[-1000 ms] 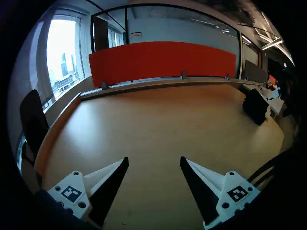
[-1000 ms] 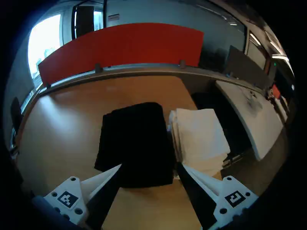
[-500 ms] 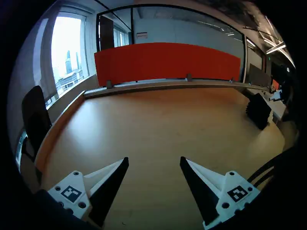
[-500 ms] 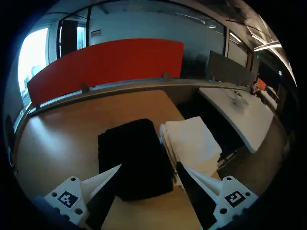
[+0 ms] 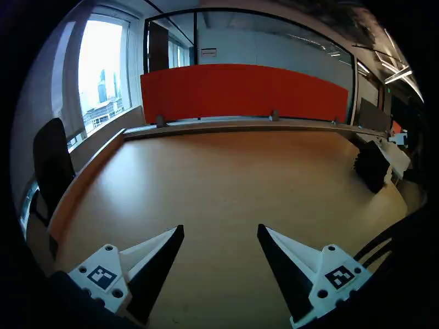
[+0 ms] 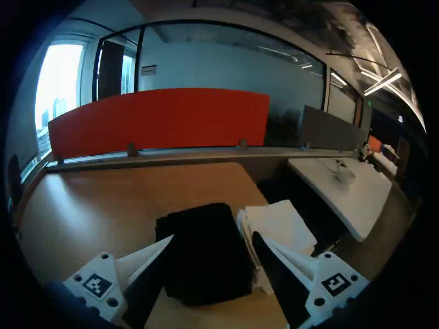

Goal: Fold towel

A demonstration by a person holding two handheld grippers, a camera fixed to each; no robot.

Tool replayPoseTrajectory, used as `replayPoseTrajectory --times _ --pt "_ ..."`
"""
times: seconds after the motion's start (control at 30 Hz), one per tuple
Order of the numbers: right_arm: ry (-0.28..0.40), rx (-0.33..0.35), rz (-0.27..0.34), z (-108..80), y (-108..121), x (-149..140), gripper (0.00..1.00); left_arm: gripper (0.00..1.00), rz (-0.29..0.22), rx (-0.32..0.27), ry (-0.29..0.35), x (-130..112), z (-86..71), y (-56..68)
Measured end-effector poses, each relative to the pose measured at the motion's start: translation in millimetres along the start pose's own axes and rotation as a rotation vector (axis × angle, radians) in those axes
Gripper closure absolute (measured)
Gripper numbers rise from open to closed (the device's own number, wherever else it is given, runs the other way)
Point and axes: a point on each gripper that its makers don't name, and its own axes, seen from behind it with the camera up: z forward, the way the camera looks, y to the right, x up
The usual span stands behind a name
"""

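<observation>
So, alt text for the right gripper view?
A folded black towel and a stack of white towels lie side by side on a wooden table, beyond the open jaws of the right gripper. A red divider runs behind.

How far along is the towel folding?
Folded black towels and a white stack lie side by side on the table, so some folding may be done. Nothing is in hand: left gripper and right gripper are open, empty. Picking up and folding a towel looks left.

A red divider [image 5: 244, 90] stood at the far edge of the wooden counter [image 5: 219, 175]. A dark chair [image 5: 49, 159] sat near the window [image 5: 101, 82].
</observation>
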Motion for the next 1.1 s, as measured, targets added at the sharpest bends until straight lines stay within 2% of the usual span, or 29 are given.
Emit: replayPoseTrajectory --times 0.27,0.37,0.67,0.87,1.1 --pt "0.189 0.042 0.016 -12.7 -19.2 40.9 0.0 0.01 -0.007 0.005 0.013 6.3 1.0 -2.4" --pt "0.236 0.058 0.02 -17.6 -26.1 50.6 0.0 0.01 -0.01 0.008 0.018 9.3 1.0 -4.2" --pt "0.278 0.097 0.012 -24.8 -45.0 67.8 0.0 0.01 -0.021 0.018 0.062 30.8 -0.2 -11.1" --pt "0.295 0.118 0.012 -29.2 -59.5 77.9 0.0 0.01 -0.046 0.028 0.131 64.5 -2.0 -20.6" --pt "0.319 0.147 0.011 -36.7 -82.2 92.7 0.0 0.01 -0.053 0.037 0.211 105.4 -3.4 -32.8"
